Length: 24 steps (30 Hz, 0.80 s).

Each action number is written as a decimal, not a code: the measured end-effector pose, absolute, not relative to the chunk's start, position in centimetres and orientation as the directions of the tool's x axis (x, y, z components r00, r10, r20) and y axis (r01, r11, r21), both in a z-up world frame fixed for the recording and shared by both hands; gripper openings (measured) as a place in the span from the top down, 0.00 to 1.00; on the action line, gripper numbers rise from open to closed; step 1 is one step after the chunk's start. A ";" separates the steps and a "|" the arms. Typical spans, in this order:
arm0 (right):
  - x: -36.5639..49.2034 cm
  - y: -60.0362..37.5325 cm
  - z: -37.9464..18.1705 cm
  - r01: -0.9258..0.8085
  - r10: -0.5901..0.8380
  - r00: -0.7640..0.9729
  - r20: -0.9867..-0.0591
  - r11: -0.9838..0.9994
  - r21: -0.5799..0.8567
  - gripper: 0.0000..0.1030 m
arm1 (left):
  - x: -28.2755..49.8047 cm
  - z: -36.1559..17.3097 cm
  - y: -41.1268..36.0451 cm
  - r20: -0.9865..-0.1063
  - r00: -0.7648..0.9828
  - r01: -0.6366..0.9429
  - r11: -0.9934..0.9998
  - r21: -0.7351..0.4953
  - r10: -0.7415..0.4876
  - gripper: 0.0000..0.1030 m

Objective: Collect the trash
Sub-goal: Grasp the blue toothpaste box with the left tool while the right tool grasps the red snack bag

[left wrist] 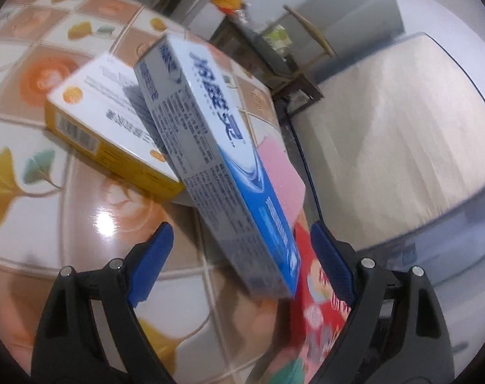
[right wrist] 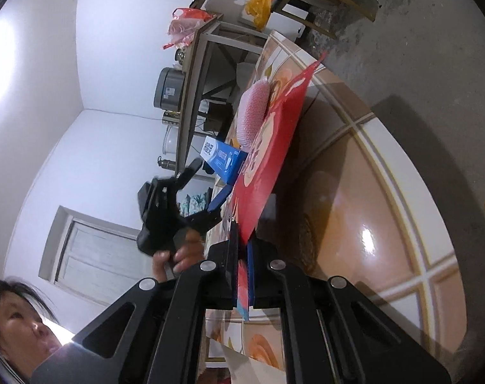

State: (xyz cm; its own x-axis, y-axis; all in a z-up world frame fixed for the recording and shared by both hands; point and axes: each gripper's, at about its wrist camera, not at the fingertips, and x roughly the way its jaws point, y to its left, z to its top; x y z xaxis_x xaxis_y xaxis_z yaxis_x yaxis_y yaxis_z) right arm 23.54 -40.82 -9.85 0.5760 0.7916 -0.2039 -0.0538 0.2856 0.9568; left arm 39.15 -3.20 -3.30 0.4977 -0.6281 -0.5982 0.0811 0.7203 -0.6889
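Note:
A blue-and-grey toothpaste box [left wrist: 216, 160] leans tilted over a yellow-and-white medicine box [left wrist: 114, 134] on the table. The box's near end lies between the fingers of my left gripper [left wrist: 242, 256], which is open; the pads do not press on it. Behind it sits a pink bubbled pad [left wrist: 280, 172]. A red printed bag [left wrist: 319, 304] stands at the lower right. In the right wrist view my right gripper [right wrist: 241, 252] is shut on the edge of the red printed bag [right wrist: 274, 147], held upright on the table. Beyond it are the toothpaste box [right wrist: 224, 160], the pink pad [right wrist: 253, 112] and the left gripper [right wrist: 207, 180], held by a hand.
The round table [right wrist: 363, 198] has a glossy cloth with tile and flower print; its edge [left wrist: 287, 121] runs just right of the boxes. A beige mattress [left wrist: 402, 134] lies beyond. A metal shelf [right wrist: 194, 83] with plastic bags and wooden chairs [right wrist: 309, 0] stands further off. A person's head shows at the lower left.

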 end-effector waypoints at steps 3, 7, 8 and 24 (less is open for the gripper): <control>23.5 -40.9 -10.1 -0.052 0.790 0.581 -0.197 0.278 0.959 0.95 | 39.3 -4.1 -3.8 -0.590 0.518 0.029 0.702 -0.711 -0.619 0.27; 23.2 -41.2 -10.2 -0.053 0.784 0.590 -0.192 0.275 0.960 0.95 | 39.2 -4.7 -4.1 -0.583 0.532 -0.015 0.681 -0.732 -0.614 0.42; 23.2 -41.3 -10.2 -0.051 0.783 0.592 -0.191 0.274 0.960 0.95 | 39.1 -4.8 -4.1 -0.583 0.533 -0.025 0.677 -0.736 -0.614 0.47; 22.3 -41.2 -10.2 -0.050 0.777 0.603 -0.181 0.263 0.964 0.95 | 34.1 -4.5 -1.0 -0.580 0.428 0.032 0.653 -0.757 -0.693 0.63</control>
State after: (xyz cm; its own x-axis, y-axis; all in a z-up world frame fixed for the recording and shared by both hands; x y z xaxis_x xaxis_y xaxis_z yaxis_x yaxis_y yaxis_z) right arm 22.28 -41.20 -10.24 0.6028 0.7772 -0.1806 -0.0499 0.2626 0.9636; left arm 34.13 -1.01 -4.53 0.4280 -0.6928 -0.5803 0.0315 0.6532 -0.7566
